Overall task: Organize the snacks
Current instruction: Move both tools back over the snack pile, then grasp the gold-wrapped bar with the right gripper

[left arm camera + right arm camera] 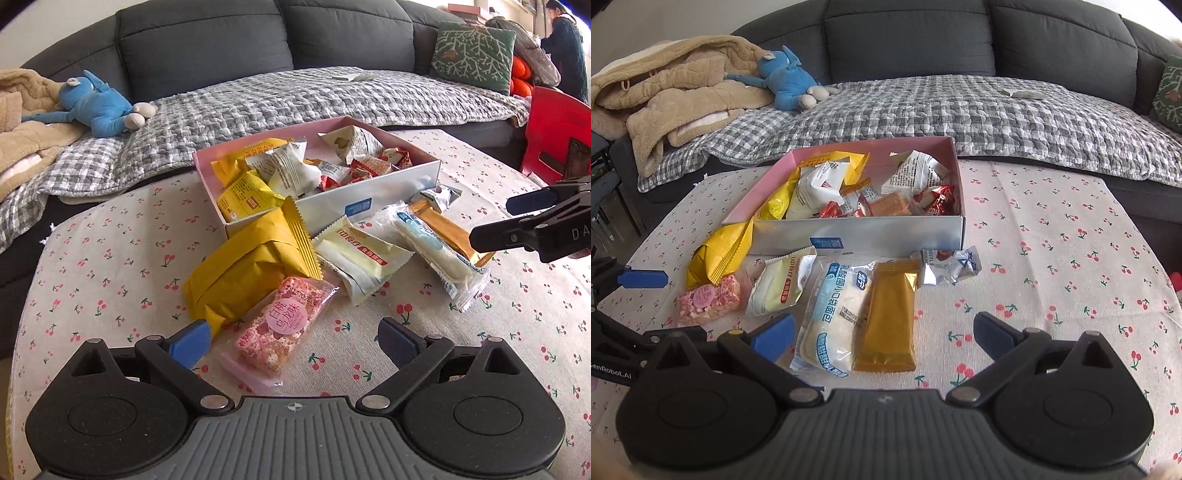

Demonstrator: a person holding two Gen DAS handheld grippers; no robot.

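Observation:
An open box [388,192] [886,232], pink inside, holds several wrapped snacks. In front of it on the cherry-print tablecloth lie a pink puffed-rice bar [284,325] [709,302], a big yellow packet [251,269] [720,251], a cream packet [362,258] [779,284], a white bread pack [436,254] [834,314], a gold bar [447,229] [888,317] and a silver wrapper [945,266]. My left gripper [291,343] is open around the near end of the pink bar. My right gripper [882,338] is open around the near ends of the bread pack and gold bar; it also shows in the left wrist view [491,221].
A grey sofa [908,40] with a checked quilt [295,96] stands behind the table. A blue plush toy [99,107] and beige blanket [665,96] lie on it at left. A red chair [557,136] stands at right, a person [565,48] beyond.

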